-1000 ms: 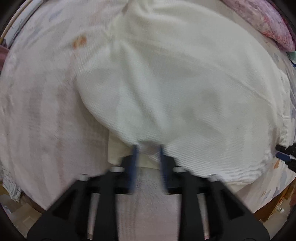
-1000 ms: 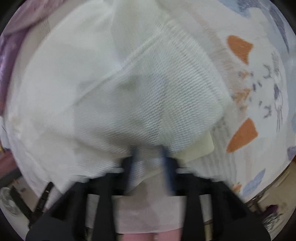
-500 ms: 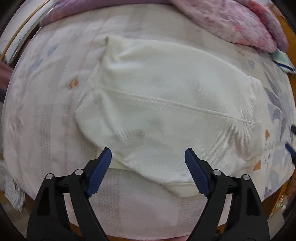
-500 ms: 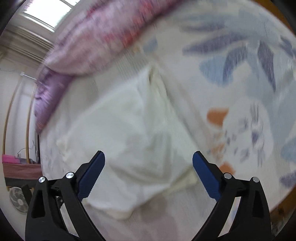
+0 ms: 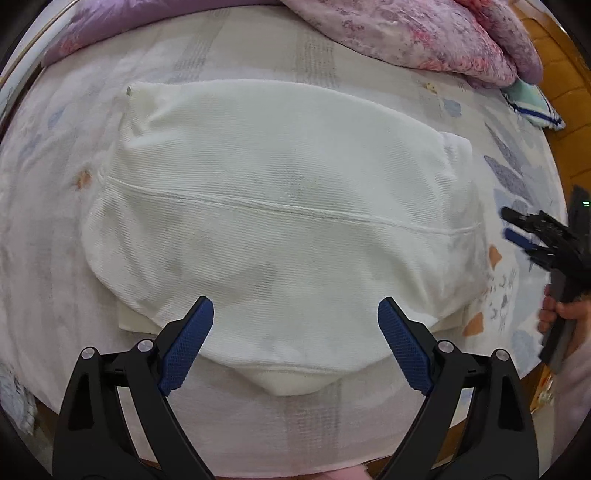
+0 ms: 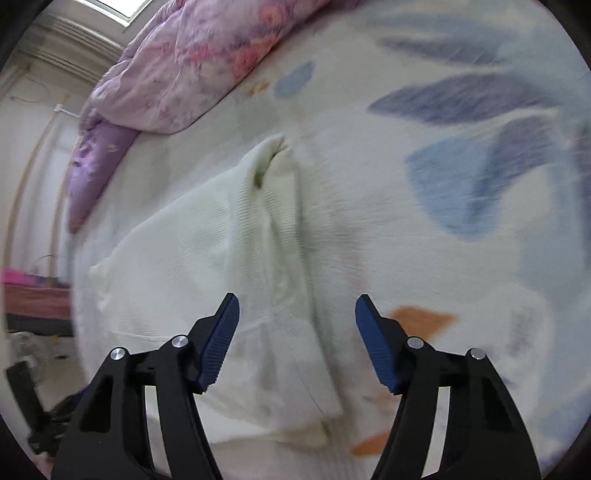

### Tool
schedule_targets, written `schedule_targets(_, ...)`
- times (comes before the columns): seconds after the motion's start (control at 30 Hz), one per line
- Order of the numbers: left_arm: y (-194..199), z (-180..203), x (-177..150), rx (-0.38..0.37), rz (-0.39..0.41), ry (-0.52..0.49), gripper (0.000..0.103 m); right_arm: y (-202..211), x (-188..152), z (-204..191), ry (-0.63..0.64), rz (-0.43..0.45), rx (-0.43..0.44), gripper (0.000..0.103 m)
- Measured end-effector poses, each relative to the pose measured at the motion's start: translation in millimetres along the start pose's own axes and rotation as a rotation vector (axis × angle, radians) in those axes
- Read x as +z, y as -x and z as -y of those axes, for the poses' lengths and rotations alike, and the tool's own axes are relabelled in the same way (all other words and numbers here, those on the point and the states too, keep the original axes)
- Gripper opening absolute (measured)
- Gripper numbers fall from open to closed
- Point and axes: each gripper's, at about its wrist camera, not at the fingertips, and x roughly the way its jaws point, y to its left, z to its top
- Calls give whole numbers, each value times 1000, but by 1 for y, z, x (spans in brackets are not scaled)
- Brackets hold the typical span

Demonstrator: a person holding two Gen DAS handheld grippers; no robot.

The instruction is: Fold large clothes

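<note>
Both claws had let go of the garment (image 5: 280, 221) since a second before, when each was pinched on its near hem; by now they were spread wide and drawn back. In the left wrist view the left claw (image 5: 295, 325) stood released, its blue pads (image 5: 186, 345) apart over the near edge of the garment, with no cloth between them. The garment lay folded and flat on the bed (image 5: 44, 236), a seam running across its middle and a lower layer peeking out at the near hem. At the right edge of that view the right claw (image 5: 524, 230) hung over the sheet, just beside the garment's right side, a hand (image 5: 561, 314) around its grip. In the right wrist view the right claw (image 6: 297, 336) was likewise open, its gap lying over the garment's (image 6: 207, 266) right edge, the left pad above cloth and the right above the patterned sheet (image 6: 443, 184). A pink quilt (image 5: 424, 33) lay bunched at the far side of the bed.
</note>
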Motion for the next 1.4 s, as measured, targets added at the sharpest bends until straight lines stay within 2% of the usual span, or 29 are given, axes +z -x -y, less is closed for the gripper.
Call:
schedule_targets(0.07,-4,6,2,9,2,3,90,-15,7,1,14,-28,49,63)
schedule_targets(0.17,-10,14,4,49,-13,-32,90,-35,22,-3,37,-43,52,63)
schedule_targets(0.3,-17,19,0,104,-48,-81,90,-48,34,7,-37,-25,114,63)
schedule_targets(0.37,-17,18,-4,118,-68,-83,90,-48,33,14,-86,-23,107,52)
schedule_targets(0.43,-15,16,-8,137,-83,-80,90,-40,21,20,-125,-35,52,35)
schedule_targets(0.47,-13,15,-9,147,-87,-78,90,-36,13,23,-140,-33,27,33)
schedule_targets(0.5,-10,14,-11,153,-88,-72,91,-33,5,25,-147,-30,6,26)
schedule_targets(0.6,2,8,-13,162,-78,-44,91,-28,-13,26,-142,10,-14,26)
schedule_targets(0.63,5,7,-13,165,-75,-37,91,-29,-12,27,-159,-3,19,30)
schedule_targets(0.73,18,3,-12,172,-44,-16,91,-39,-9,34,-212,-92,238,30)
schedule_targets(0.8,23,1,-10,153,-27,-2,91,-43,-10,35,-178,-124,274,31)
schedule_targets(0.87,24,3,-6,146,-10,-1,91,-58,-21,48,-259,-222,448,34)
schedule_targets(0.9,23,6,-3,153,-6,-10,91,-67,-31,58,-349,-270,556,39)
schedule_targets(0.93,21,9,1,164,-3,-25,91,-73,-46,69,-436,-300,637,39)
schedule_targets(1.0,19,14,8,169,4,-53,91,-69,-61,77,-467,-257,692,41)
schedule_targets(1.07,17,20,17,165,13,-77,91,-63,-69,88,-550,-173,790,57)
schedule_targets(1.13,15,27,28,158,26,-111,91,-58,-70,90,-594,-110,884,82)
schedule_targets(1.2,14,33,38,155,47,-146,91,-54,-65,82,-590,-100,883,93)
schedule_targets(1.27,12,38,46,157,58,-176,91,-58,-53,64,-515,-172,730,93)
schedule_targets(1.3,9,41,51,165,59,-193,91,-65,-47,51,-455,-241,619,93)
schedule_targets(1.4,8,48,62,164,76,-222,91,-66,-33,31,-360,-296,452,93)
